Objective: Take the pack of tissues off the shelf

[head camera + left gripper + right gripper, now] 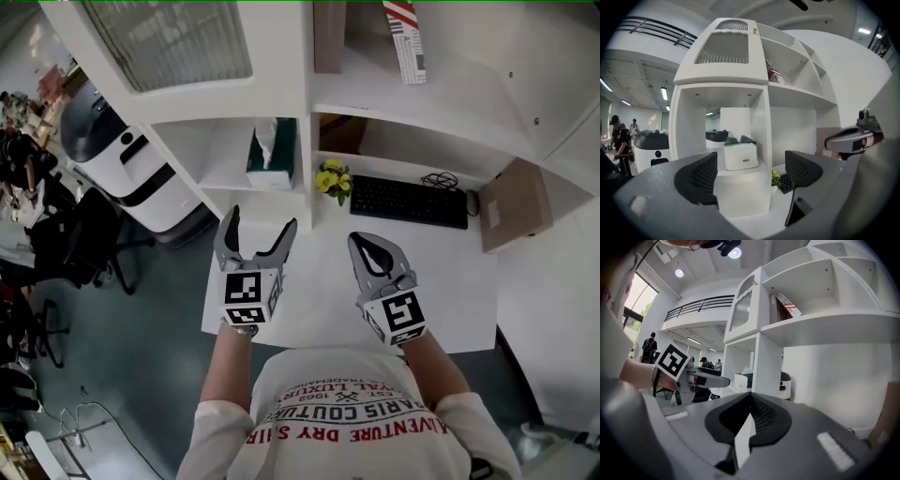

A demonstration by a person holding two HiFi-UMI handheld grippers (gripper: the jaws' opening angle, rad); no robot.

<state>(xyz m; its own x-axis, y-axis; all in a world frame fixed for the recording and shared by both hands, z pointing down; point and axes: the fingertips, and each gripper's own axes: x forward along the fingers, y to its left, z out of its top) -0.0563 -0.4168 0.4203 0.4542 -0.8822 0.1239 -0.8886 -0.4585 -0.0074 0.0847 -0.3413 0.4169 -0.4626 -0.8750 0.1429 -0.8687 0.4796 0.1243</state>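
**Both hand-held grippers raised over the table, tissues on the shelf**

Closest in, both forearms reach forward from the person's chest, side by side and roughly parallel. The left hand-held gripper (261,221) hovers above the near left part of the white table (309,281), its jaws spread wide with nothing between them, pointing straight at the open compartment ahead. The right hand-held gripper (367,243) hangs beside it to the right, jaws pressed together and empty, angled slightly leftward. Further out, yellow flowers (333,179) and a black keyboard (409,202) sit at the table's back edge. Beyond the left jaws, well apart from them, the pack of tissues (272,155) stands upright on the shelf (225,178), against the compartment's right wall.
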